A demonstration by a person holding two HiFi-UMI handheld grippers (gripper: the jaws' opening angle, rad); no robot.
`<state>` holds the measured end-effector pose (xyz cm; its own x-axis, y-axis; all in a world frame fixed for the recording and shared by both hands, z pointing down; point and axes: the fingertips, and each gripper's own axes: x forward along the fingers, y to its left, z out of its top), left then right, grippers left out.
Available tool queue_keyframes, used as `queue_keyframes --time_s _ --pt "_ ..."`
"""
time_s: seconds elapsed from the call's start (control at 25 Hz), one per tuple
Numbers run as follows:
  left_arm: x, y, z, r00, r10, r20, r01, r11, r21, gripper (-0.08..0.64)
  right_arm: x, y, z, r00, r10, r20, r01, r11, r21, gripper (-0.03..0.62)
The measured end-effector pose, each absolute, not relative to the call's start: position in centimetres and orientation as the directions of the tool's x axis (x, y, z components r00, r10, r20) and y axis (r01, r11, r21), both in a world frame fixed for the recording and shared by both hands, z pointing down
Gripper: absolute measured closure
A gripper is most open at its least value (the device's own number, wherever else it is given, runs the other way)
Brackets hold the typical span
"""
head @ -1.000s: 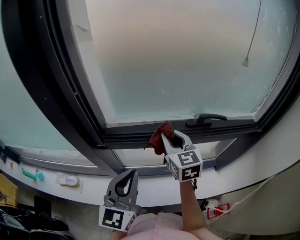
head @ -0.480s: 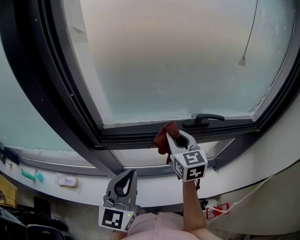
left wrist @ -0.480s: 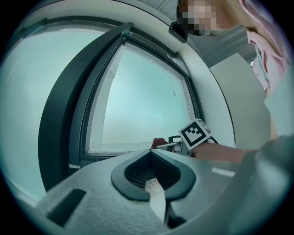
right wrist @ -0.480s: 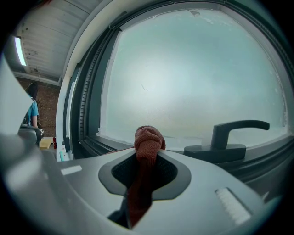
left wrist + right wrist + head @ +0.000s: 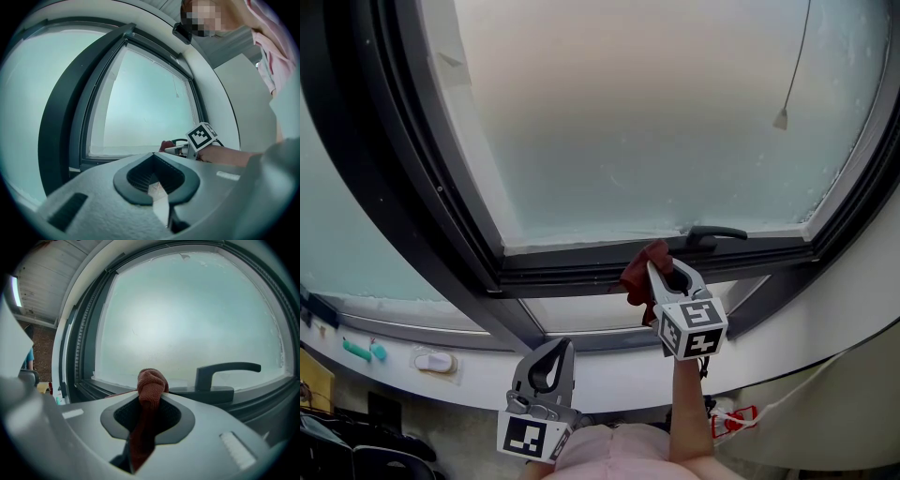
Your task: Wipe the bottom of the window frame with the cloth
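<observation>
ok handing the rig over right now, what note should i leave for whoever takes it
Right gripper: shut on the dark red woven cloth, which bunches out in front.
Left gripper: shut, empty, held low near the body.
The cloth is at the dark bottom rail of the window frame, just left of the black lever handle; contact looks likely.
Done: no wiped stretch can be told apart.
Left: run the cloth along the bottom rail, probably working round the handle.
</observation>
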<state>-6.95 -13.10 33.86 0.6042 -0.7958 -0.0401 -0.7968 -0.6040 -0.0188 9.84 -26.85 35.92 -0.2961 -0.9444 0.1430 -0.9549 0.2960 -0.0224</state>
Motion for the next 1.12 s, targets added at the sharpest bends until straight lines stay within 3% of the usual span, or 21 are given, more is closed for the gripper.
queue_keyframes --time_s 0.48,0.84,1.12 --pt "-7.4 -12.6 33.8 0.591 -0.806 -0.044 -0.807 -0.590 -0.022 0.566 13.5 -26.5 36.1 -0.229 -0.964 0.138 -0.973 0.225 -0.041 0.515" --pt "-8.6 -12.1 33.6 0.582 -0.811 -0.054 -0.813 -0.582 -0.013 0.566 18.9 -25.9 36.2 -0.083 -0.987 0.135 -0.996 0.077 -0.048 0.515" --pt "-9.9 -11.8 33.3 0.578 -0.813 -0.065 -0.816 -0.579 -0.011 0.566 18.7 -25.9 36.1 -0.015 -0.989 0.144 -0.999 0.022 0.045 0.516"
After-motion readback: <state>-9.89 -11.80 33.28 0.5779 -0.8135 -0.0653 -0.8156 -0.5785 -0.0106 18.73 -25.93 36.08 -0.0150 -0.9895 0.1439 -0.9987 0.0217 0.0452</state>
